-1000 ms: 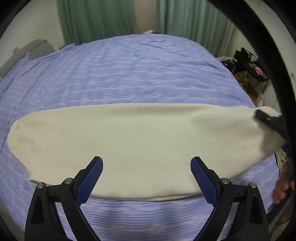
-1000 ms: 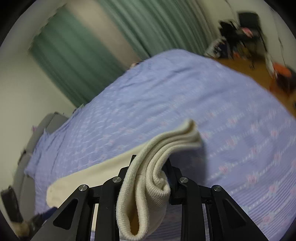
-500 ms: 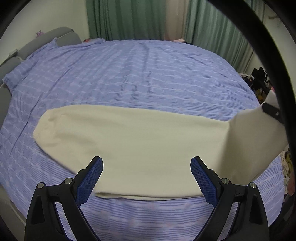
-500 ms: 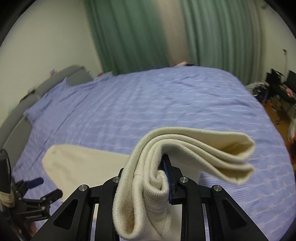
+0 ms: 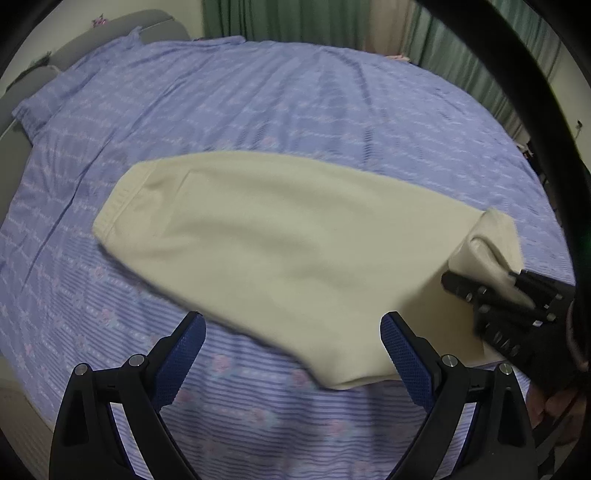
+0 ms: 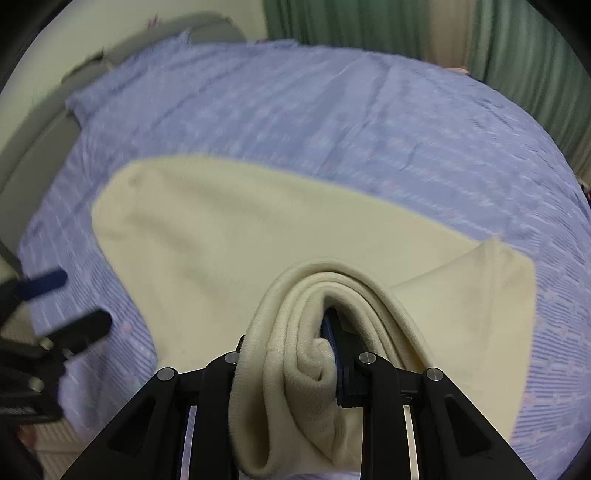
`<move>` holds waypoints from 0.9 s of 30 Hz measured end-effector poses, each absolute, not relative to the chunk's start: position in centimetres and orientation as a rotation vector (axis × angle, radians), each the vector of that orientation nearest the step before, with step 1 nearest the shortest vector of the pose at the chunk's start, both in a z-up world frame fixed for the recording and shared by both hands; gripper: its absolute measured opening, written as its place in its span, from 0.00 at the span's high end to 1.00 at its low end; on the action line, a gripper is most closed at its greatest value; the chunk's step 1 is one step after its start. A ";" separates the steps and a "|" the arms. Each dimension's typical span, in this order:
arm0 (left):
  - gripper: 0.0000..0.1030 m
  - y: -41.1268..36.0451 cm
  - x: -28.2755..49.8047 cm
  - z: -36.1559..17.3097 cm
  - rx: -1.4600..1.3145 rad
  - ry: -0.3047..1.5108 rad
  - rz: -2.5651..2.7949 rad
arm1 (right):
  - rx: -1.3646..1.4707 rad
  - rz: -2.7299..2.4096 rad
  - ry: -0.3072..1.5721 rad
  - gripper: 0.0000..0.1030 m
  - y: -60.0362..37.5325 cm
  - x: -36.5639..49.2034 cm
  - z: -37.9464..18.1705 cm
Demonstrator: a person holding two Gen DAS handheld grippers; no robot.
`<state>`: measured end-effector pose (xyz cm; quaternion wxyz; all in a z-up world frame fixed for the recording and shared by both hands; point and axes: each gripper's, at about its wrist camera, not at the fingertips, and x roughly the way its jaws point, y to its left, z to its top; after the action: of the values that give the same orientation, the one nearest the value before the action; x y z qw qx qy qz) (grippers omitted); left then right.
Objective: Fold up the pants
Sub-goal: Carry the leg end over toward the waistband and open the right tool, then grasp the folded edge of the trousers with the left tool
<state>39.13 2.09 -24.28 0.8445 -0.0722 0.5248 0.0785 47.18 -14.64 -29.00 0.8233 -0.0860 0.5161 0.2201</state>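
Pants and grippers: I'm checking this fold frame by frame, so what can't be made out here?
- Right gripper fingertips: right wrist view, wrapped in the bunched cuff end of the pants.
- Bedsheet pattern: blurred in both views.
- Left gripper, open: right wrist view, cut off by the left edge and blurred.

- Bare purple bedsheet [image 5: 280, 85] from 9 through 12 to 2 o'clock: open passage.
- Cream pants [image 5: 280, 243] spread across centre, raised cuff bunched at 3 o'clock.
- Grey headboard [image 5: 122, 29] at 11, green curtains [image 5: 288, 18] at 12: far limits.
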 end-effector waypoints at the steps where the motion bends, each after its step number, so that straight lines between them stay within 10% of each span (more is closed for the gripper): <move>1: 0.06 2.6 39.1 -24.6 -0.148 1.112 0.171 | -0.188 0.466 1.112 0.74 -14.2 47.2 -29.6; 9: 0.06 4.8 39.1 -25.2 -0.133 1.112 0.197 | -0.017 0.488 1.210 0.54 -13.4 47.2 -32.1; 27: 0.06 -10.5 38.4 -21.9 0.271 0.875 -0.293 | 0.243 0.149 1.027 0.51 -30.4 37.9 -24.1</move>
<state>38.36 -10.54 -21.92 0.8865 0.1302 0.4210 -0.1411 37.95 -30.36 -24.07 0.8614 0.1161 0.4894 0.0712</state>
